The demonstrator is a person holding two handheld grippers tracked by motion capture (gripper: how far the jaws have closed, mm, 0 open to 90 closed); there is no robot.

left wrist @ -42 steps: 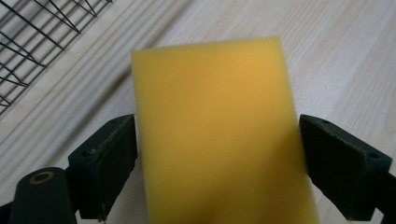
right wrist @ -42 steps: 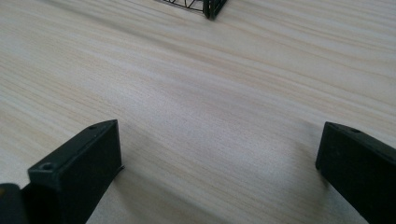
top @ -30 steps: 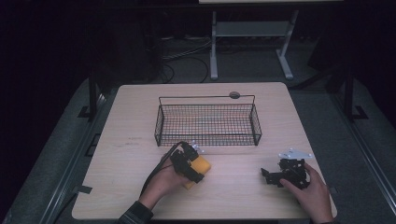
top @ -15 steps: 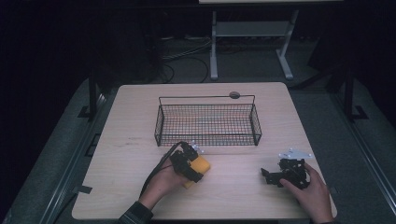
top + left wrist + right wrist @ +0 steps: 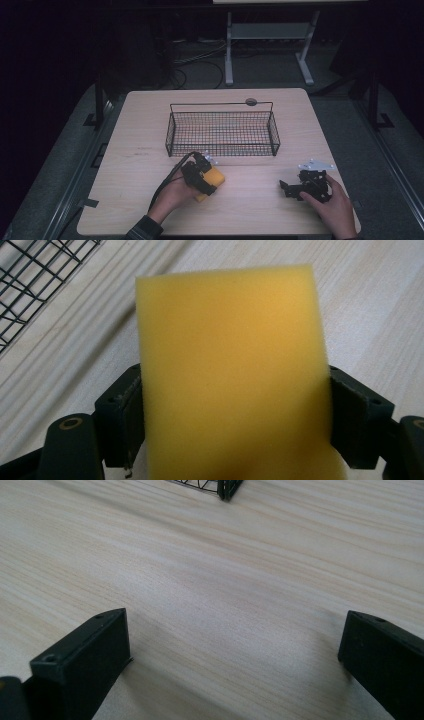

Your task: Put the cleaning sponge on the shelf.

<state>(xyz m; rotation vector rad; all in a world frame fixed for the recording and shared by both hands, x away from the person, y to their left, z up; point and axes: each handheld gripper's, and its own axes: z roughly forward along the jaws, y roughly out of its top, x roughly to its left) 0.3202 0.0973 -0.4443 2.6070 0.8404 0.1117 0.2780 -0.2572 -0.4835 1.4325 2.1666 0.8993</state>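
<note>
Sponge (image 5: 232, 375), yellow foam block, pinched by left gripper (image 5: 235, 410) fingers; right gripper (image 5: 235, 665) fingers spread.

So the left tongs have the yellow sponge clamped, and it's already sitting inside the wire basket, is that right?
Not quite. The left tongs do have the yellow sponge clamped between their jaws, but it is not inside the wire basket. The high view shows the sponge on the near side of the basket, over the bare table, and the basket holds nothing.
</note>
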